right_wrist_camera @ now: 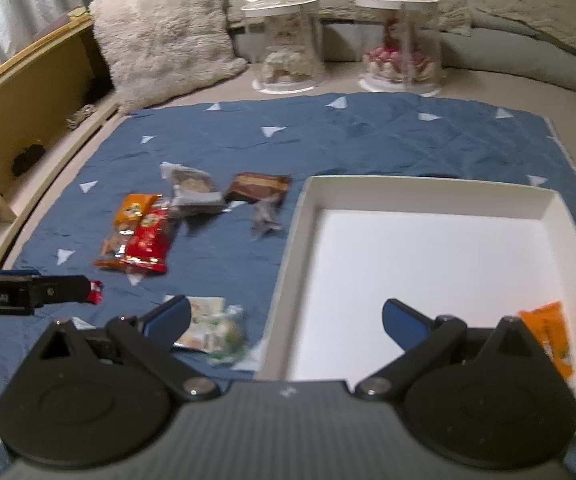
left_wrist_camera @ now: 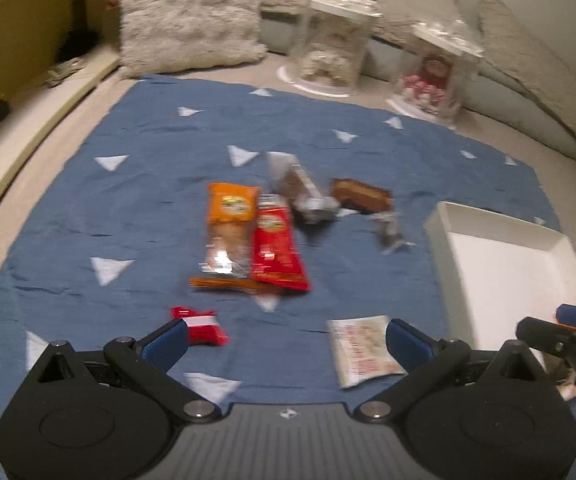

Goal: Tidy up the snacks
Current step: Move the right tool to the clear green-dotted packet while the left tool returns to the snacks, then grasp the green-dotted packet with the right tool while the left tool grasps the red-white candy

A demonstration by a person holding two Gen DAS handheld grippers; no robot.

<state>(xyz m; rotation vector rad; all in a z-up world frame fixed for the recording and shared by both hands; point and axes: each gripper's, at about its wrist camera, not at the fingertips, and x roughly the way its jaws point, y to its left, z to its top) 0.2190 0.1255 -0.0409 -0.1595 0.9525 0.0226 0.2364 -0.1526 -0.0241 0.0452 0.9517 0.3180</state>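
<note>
- Left wrist view: your left gripper (left_wrist_camera: 286,338) hangs over the blue cloth (left_wrist_camera: 136,200) with its jaws spread wide and nothing between them. The small red packet (left_wrist_camera: 200,325) lies just ahead of the left finger, and the pale printed packet (left_wrist_camera: 362,350) is just inside the right finger. The red snack bar (left_wrist_camera: 278,250) lies further ahead, its long axis running away from you, side by side with the orange-topped packet (left_wrist_camera: 228,226). The white tray (left_wrist_camera: 504,264) sits off to the right, so anything you pick must travel rightward.
- Right wrist view: your right gripper (right_wrist_camera: 286,318) is also spread and empty, straddling the tray's (right_wrist_camera: 428,192) near-left wall. An orange packet (right_wrist_camera: 550,336) already lies in the near-right corner. The pale packet (right_wrist_camera: 208,326) lies just outside that wall, beside the left finger. By my reading, it is the closer pick for either hand.
</note>
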